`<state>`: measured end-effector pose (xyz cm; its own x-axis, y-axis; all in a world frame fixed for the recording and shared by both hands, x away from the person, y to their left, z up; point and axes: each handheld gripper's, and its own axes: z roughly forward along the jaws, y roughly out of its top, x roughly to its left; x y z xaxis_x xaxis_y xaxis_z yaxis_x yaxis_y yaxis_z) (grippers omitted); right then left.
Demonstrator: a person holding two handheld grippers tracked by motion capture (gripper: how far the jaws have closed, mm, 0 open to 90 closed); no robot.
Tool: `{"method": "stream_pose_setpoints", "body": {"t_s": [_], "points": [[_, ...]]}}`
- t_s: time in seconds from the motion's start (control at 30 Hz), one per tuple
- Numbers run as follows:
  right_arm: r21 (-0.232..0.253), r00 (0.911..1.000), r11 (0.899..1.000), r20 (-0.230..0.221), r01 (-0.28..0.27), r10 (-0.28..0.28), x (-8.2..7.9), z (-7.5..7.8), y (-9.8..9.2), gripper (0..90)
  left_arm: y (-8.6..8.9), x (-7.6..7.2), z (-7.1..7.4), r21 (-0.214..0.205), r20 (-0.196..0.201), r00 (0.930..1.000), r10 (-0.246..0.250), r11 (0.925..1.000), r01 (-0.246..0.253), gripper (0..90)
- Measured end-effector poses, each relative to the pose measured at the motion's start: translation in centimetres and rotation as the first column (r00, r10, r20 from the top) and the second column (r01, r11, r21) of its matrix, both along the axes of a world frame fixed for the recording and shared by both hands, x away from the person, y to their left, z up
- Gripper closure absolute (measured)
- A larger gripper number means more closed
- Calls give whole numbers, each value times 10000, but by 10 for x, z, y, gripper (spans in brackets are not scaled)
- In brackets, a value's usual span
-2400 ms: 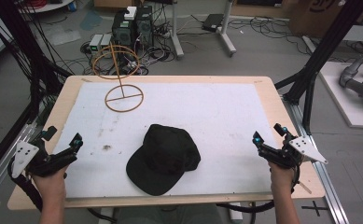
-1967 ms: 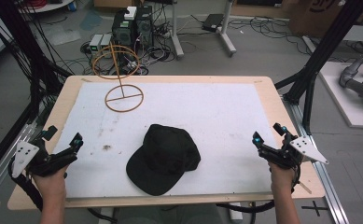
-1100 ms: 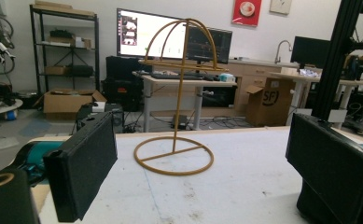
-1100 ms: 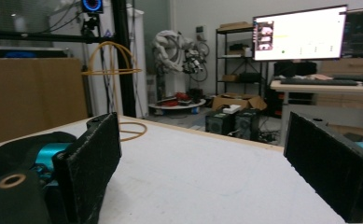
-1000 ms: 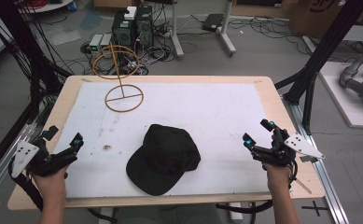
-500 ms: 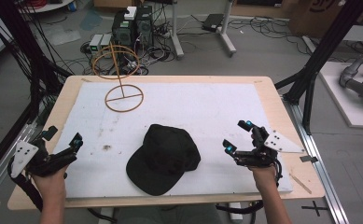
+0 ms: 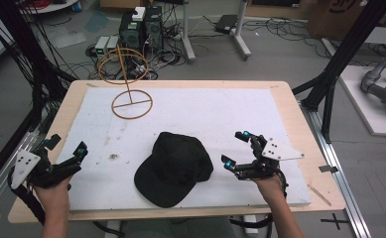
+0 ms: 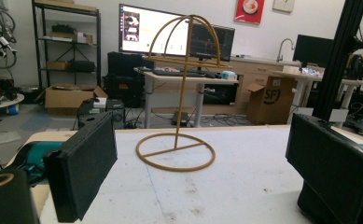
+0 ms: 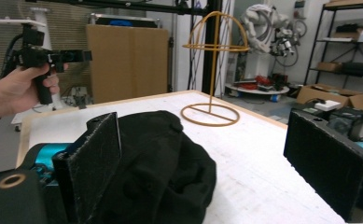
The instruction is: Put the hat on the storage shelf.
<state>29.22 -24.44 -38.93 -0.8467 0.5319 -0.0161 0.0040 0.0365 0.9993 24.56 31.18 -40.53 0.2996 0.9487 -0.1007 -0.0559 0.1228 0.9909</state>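
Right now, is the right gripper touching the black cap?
Apart. In the high view, white table cover shows between the open right gripper and the black cap; its nearest fingertip sits just off the cap's right edge.

- black cap (image 9: pixel 160 172) cut off by bottom edge in right gripper view, its left part hidden behind near jaw
- small dark speck (image 7: pixel 113 156) on tabletop (image 7: pixel 280 94), too small to tell

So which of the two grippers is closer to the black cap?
The right gripper: its open jaws sit just beside the black cap, on its right. The left gripper is at the table's left edge, well apart from the cap.
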Motion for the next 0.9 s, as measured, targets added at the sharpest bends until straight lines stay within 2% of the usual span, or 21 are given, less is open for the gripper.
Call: {"method": "stream_pose_setpoints", "body": {"t_s": [0.3, 0.57, 0.77, 0.9], "points": [[-351, 9969, 9972, -461, -653, 636, 9, -12, 23, 108, 1, -1, 0, -5, -1, 10000, 1, 10000, -1, 91], [-650, 9890, 9906, -936, -1205, 1142, 17, -23, 39, 108, 1, -1, 0, -60, 32, 10000, -25, 10000, 25, 91], [-861, 9773, 9833, -1539, -1604, 1460, 23, -32, 46, 109, 2, -1, 0, -75, 23, 10000, -6, 10000, 6, 91], [-1135, 9706, 9754, -1721, -1891, 1682, 25, -38, 51, 138, 2, -1, 0, -85, 15, 10000, -17, 10000, 17, 91]]}}
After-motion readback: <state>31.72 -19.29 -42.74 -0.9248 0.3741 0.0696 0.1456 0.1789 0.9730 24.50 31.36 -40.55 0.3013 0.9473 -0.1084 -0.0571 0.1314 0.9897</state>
